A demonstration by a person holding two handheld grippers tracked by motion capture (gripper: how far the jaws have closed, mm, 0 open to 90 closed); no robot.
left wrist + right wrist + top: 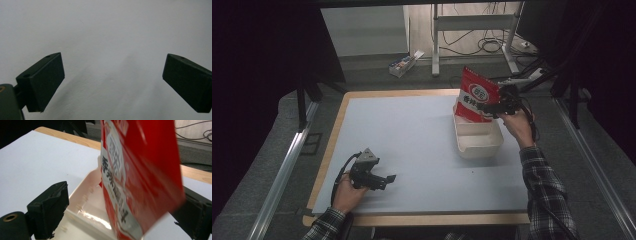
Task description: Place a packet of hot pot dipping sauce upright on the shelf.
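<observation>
The left gripper (pixel 388 178) lies low on the table (pixel 412 150), near the front edge. Its two black jaws are spread wide, with only bare table top between them. It holds nothing.

The right gripper (pixel 490 111) is up at the far right side. In the right gripper view (pixel 120 215) its jaws stand far apart, and a red bag (pixel 140 177) hangs between them. The bag looks blurry. I cannot tell if the jaws are pinching it.

The red bag (pixel 477 95) stands tall, with its bottom in the far end of a white tray (pixel 479 142).

There are two grippers, one red bag and one white tray.
</observation>
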